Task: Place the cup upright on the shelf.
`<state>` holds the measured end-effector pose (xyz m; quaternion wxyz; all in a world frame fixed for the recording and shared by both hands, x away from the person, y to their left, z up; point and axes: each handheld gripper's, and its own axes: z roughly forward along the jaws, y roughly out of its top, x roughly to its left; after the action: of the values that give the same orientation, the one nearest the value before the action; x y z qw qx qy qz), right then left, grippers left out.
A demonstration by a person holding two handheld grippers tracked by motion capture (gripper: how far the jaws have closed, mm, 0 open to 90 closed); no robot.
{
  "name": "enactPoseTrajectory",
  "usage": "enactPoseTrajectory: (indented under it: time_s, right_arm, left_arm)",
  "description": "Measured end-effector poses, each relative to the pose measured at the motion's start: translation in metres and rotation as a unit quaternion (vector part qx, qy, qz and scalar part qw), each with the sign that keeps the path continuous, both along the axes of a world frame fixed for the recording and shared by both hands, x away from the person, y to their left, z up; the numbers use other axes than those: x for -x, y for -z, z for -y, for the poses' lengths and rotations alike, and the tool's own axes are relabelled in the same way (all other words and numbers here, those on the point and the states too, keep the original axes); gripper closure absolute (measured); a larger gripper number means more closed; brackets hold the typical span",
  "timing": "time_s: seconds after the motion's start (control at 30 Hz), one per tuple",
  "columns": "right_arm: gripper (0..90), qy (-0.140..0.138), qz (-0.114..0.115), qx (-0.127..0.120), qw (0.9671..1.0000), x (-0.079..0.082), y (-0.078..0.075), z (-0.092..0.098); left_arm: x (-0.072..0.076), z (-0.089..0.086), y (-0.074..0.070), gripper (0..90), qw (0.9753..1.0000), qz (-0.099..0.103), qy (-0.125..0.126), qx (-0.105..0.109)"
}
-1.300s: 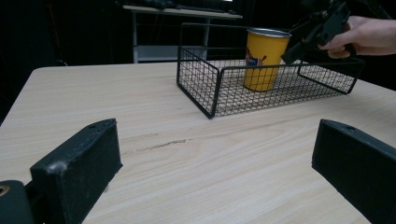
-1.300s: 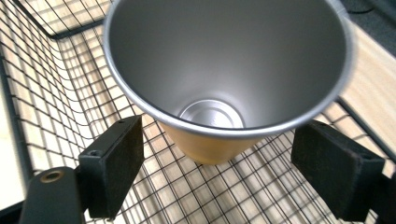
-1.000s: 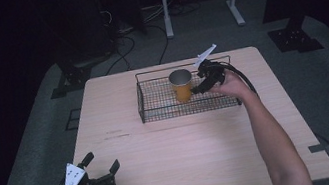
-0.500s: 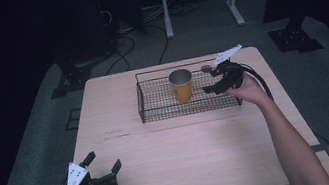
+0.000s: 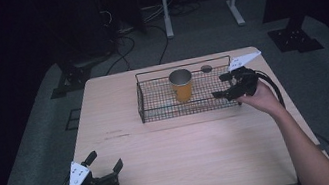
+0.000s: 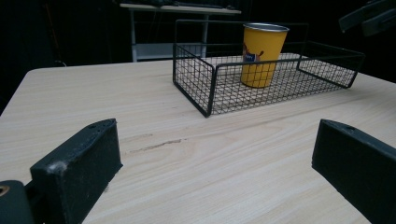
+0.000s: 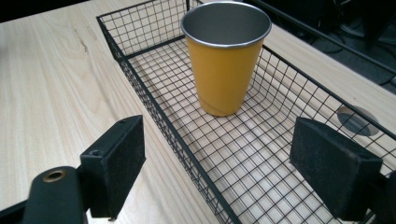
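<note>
The yellow metal tumbler (image 5: 181, 85) stands upright and empty inside the black wire basket (image 5: 147, 109), a little left of the basket's middle, on the far half of the wooden table (image 5: 188, 154). From the table's centre the basket lies toward twelve o'clock, and the tumbler sits at about twelve o'clock within that.

The right gripper (image 5: 228, 84) hovers over the basket's right end, at about three o'clock from the tumbler and apart from it. Its jaws stand wide with nothing between them; in the right gripper view the tumbler (image 7: 225, 56) rises ahead of the jaws, and one jaw hangs over the mesh floor while the other is outside the near wall of the basket (image 7: 154, 119).

The left gripper (image 5: 106, 169) rests low at the table's near left corner, about seven o'clock from the centre, its jaws also spread wide and empty. In the left gripper view the basket (image 6: 205, 88) and tumbler (image 6: 262, 54) are well off ahead.

The tumbler looks like thin steel with a painted outside: probably light, rigid, not fragile, but smooth and tapered, so pads may slide upward toward the narrower base if it tips. A squeeze across the body just below the rolled rim, from opposite sides, seems the surest hold; being empty and tall, it could topple on the mesh if nudged
</note>
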<state>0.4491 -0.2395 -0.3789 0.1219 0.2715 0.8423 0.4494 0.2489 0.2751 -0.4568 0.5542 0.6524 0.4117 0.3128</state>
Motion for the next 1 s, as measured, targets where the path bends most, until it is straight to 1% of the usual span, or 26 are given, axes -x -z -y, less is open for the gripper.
enactPoseTrajectory:
  time_s: [0.03, 0.07, 0.13, 0.2, 0.23, 0.27, 0.33, 0.4, 0.43, 0.47, 0.5, 0.6, 0.63, 0.7, 0.77, 0.83, 0.93, 1.0]
  right_arm:
    - [17.0, 0.0, -0.002, -0.001, 1.0, 0.002, 0.001, 0.001]
    - [17.2, 0.004, 0.008, -0.004, 1.0, 0.006, 0.001, 0.002]
    - [17.5, 0.004, 0.012, -0.007, 0.9999, 0.009, 0.002, 0.004]
    - [17.4, 0.003, 0.0, -0.009, 1.0, 0.012, 0.004, 0.007]
    - [17.6, 0.009, 0.008, -0.013, 0.9998, 0.017, 0.007, 0.01]
    - [17.6, 0.009, 0.008, -0.013, 0.9998, 0.017, 0.007, 0.01]
    - [17.2, 0.007, -0.002, -0.011, 0.9999, 0.021, 0.01, 0.013]
    - [17.3, 0.008, -0.001, -0.014, 0.9999, 0.023, 0.011, 0.014]
    - [17.3, 0.01, 0.007, -0.016, 0.9998, 0.026, 0.012, 0.015]
    - [17.3, 0.009, 0.004, -0.018, 0.9998, 0.027, 0.013, 0.016]
    - [17.3, 0.008, 0.006, -0.018, 0.9998, 0.031, 0.014, 0.017]
    - [17.0, 0.005, 0.001, -0.018, 0.9998, 0.034, 0.014, 0.018]
    - [17.2, 0.007, 0.01, -0.026, 0.9996, 0.039, 0.014, 0.02]
    - [17.1, 0.008, 0.01, -0.029, 0.9995, 0.044, 0.015, 0.023]
    - [16.8, 0.006, 0.001, -0.028, 0.9996, 0.046, 0.016, 0.025]
    - [17.0, 0.01, 0.008, -0.033, 0.9994, 0.051, 0.018, 0.028]
    - [17.0, 0.01, 0.007, -0.035, 0.9993, 0.054, 0.02, 0.03]
    - [16.9, 0.008, -0.001, -0.033, 0.9994, 0.057, 0.022, 0.032]
  left_arm:
    - [0.0, 0.0, 0.001, 0.1, 1.0, -0.001, 0.001, -0.001]
    - [0.0, 0.0, 0.001, 0.1, 1.0, -0.001, 0.002, -0.001]
    - [0.0, 0.0, 0.001, 0.1, 1.0, -0.001, 0.001, -0.001]
    - [0.0, 0.0, 0.001, 0.1, 1.0, 0.0, 0.001, 0.001]
    - [0.0, -0.001, 0.001, 0.1, 1.0, -0.001, 0.002, 0.0]
    - [0.0, -0.001, 0.001, 0.1, 1.0, -0.001, 0.002, 0.0]
    - [0.001, -0.001, 0.001, 0.1, 1.0, 0.0, 0.001, -0.002]
    - [0.001, -0.002, 0.0, 0.1, 1.0, 0.0, 0.0, -0.001]
    - [0.002, -0.002, 0.0, 0.1, 1.0, 0.0, -0.001, -0.001]
    - [0.002, -0.002, 0.0, 0.1, 1.0, 0.0, -0.001, -0.001]
    - [0.002, -0.002, 0.0, 0.1, 1.0, 0.0, -0.001, 0.0]
    - [0.002, -0.002, 0.0, 0.1, 1.0, 0.0, -0.002, -0.001]
    - [0.003, -0.002, 0.0, 0.1, 1.0, 0.0, -0.001, -0.002]
    - [0.003, -0.001, 0.001, 0.1, 1.0, 0.0, 0.0, -0.002]
    - [0.003, -0.001, 0.001, 0.1, 1.0, -0.001, 0.0, -0.003]
    - [0.003, -0.001, 0.001, 0.1, 1.0, 0.0, 0.0, -0.003]
    - [0.003, -0.002, 0.0, 0.1, 1.0, 0.001, -0.001, -0.003]
    - [0.003, -0.002, 0.001, 0.1, 1.0, 0.0, -0.001, -0.004]
